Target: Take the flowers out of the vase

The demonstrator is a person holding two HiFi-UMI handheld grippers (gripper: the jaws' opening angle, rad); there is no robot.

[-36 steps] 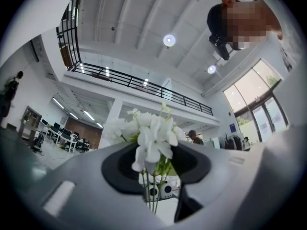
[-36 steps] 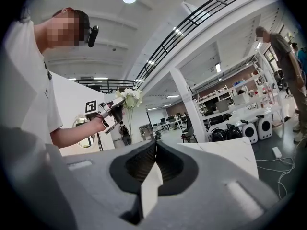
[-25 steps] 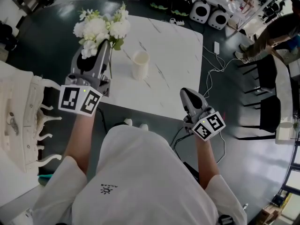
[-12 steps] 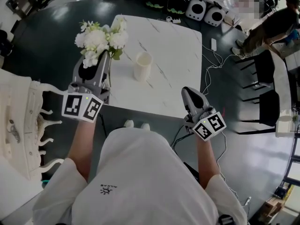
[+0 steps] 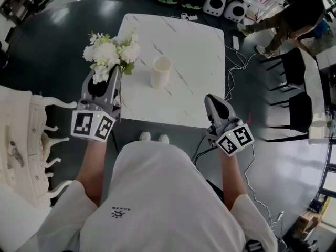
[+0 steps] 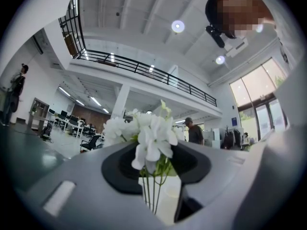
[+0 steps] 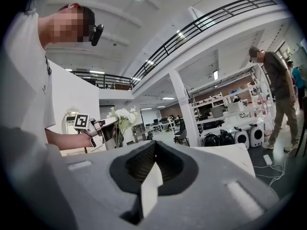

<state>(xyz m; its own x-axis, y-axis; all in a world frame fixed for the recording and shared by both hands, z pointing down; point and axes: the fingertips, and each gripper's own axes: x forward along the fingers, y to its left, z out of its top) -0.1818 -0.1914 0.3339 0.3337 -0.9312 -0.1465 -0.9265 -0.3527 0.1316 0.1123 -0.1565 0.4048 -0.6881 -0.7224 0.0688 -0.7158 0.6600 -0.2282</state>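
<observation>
A bunch of white flowers (image 5: 109, 53) with green stems is clear of the vase, over the table's left edge. My left gripper (image 5: 112, 73) is shut on the stems. In the left gripper view the thin stems (image 6: 154, 195) run up between the jaws and the blooms (image 6: 149, 134) stand above them. The cream vase (image 5: 160, 71) stands upright on the white marble table (image 5: 189, 51), right of the flowers, with nothing in it. My right gripper (image 5: 212, 101) hangs at the table's front right edge, shut and holding nothing. From the right gripper view the flowers (image 7: 122, 116) and left gripper (image 7: 103, 129) show at the left.
A white ornate cabinet (image 5: 21, 135) stands at the left. Black chairs (image 5: 294, 83) and cables (image 5: 236, 88) lie to the table's right. A person (image 5: 286, 14) walks at the far right. Round white devices (image 5: 223, 4) sit on the floor beyond the table.
My left gripper has sunk a little with the flowers in it, staying by the table's left edge. The right gripper has kept its place.
</observation>
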